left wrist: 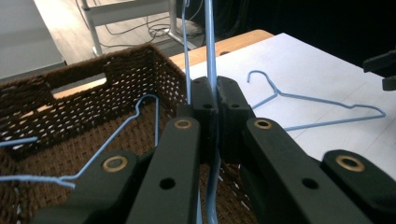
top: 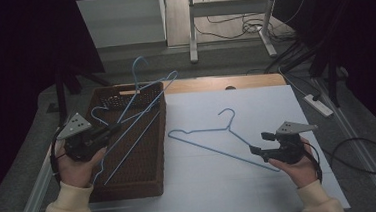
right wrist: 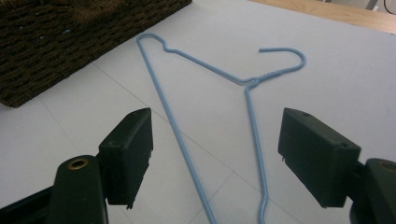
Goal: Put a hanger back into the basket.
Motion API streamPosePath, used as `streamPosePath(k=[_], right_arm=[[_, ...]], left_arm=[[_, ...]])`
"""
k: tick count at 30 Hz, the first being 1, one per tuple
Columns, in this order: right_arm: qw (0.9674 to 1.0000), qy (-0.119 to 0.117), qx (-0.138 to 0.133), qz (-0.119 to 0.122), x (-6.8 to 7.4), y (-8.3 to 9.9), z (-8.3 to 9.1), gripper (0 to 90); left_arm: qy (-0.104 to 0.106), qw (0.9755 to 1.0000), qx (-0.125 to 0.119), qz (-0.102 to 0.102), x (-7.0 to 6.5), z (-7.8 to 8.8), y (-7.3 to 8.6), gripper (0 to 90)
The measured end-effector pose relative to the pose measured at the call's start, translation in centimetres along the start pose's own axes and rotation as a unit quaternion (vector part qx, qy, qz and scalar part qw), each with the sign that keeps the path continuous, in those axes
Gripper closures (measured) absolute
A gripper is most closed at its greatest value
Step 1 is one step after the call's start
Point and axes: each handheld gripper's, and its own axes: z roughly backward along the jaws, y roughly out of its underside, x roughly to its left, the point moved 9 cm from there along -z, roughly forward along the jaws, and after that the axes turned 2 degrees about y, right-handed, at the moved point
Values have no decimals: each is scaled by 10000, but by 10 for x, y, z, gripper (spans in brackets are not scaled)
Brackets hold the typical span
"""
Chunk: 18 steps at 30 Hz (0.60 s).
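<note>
My left gripper (top: 108,131) is shut on a blue wire hanger (top: 135,79), holding it tilted over the brown woven basket (top: 146,184). In the left gripper view the wire (left wrist: 208,42) runs up between the closed jaws. A second blue hanger (left wrist: 144,100) lies inside the basket. A third blue hanger (top: 198,131) lies flat on the white sheet (top: 256,101). My right gripper (top: 258,143) is open just above that hanger's near corner. In the right gripper view its two wires (right wrist: 170,116) pass between the spread jaws, and the pads do not touch them.
The basket (left wrist: 93,79) fills the table's left side, its right wall beside the flat hanger (left wrist: 322,99). A strip of bare wood (top: 199,84) shows behind the sheet. On the floor at the right lie a power strip (top: 318,104) and cables.
</note>
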Motion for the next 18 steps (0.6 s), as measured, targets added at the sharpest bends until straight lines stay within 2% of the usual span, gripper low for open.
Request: streamPosePath(k=[6,11,18], right_arm=[[10000,10,52,33,1,2,-2,271],[10000,39,57,4,1,3,-3,269],[9999,42,111,16,1,5,-5,268]], left_arm=[[-79,9999,12,88,8,10,11,869],[-154,9995,-42,265,18,17,19,869],[-220,9992,16,345,26,19,29,869]])
